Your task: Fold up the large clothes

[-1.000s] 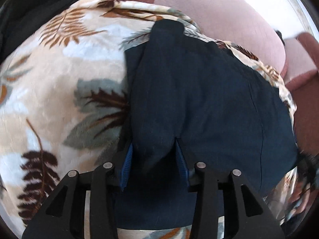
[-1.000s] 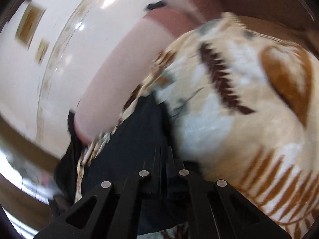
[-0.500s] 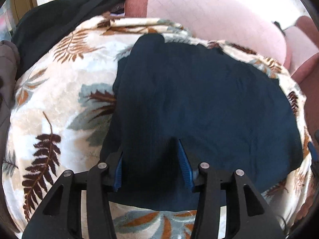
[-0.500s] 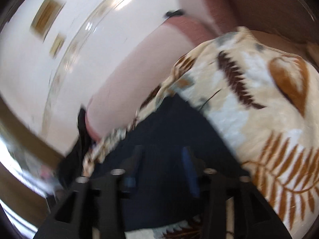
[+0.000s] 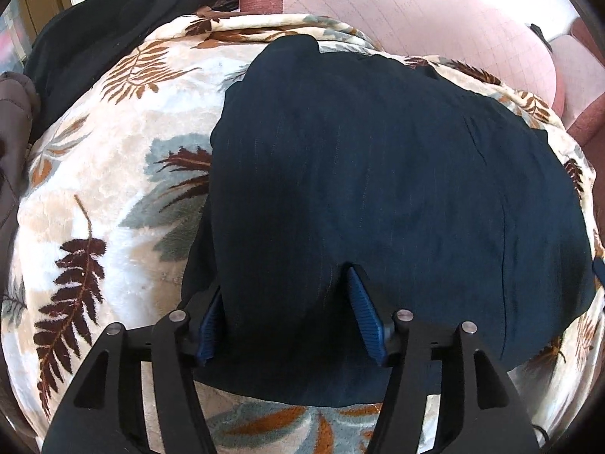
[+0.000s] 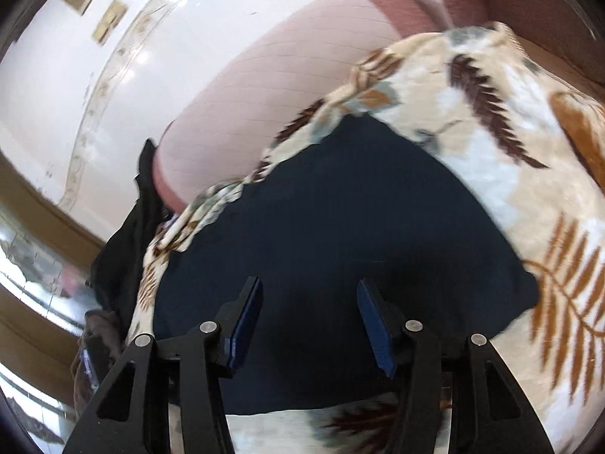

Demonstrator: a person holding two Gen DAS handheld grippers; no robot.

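A dark navy garment (image 5: 378,170) lies folded flat on a cream blanket with a leaf print (image 5: 113,170). My left gripper (image 5: 283,283) hovers at the garment's near left edge. Its jaws are opening, and a low hump of the navy cloth still sits between the blue pads (image 5: 363,314) without being squeezed. In the right wrist view the same garment (image 6: 340,208) fills the middle, with the blanket (image 6: 510,132) to its right. My right gripper (image 6: 309,282) stands open just above the cloth, with nothing between its fingers.
A pink sofa backrest (image 5: 416,7) rises behind the blanket and also shows as the backrest (image 6: 264,87) in the right wrist view. A black garment (image 5: 94,38) is heaped at the far left, with a brown quilted piece (image 5: 11,132) at the left edge.
The left jaws have widened and the pinched hump of navy cloth has sunk flatter between them. The right gripper went from shut to open and drew back and up over the garment.
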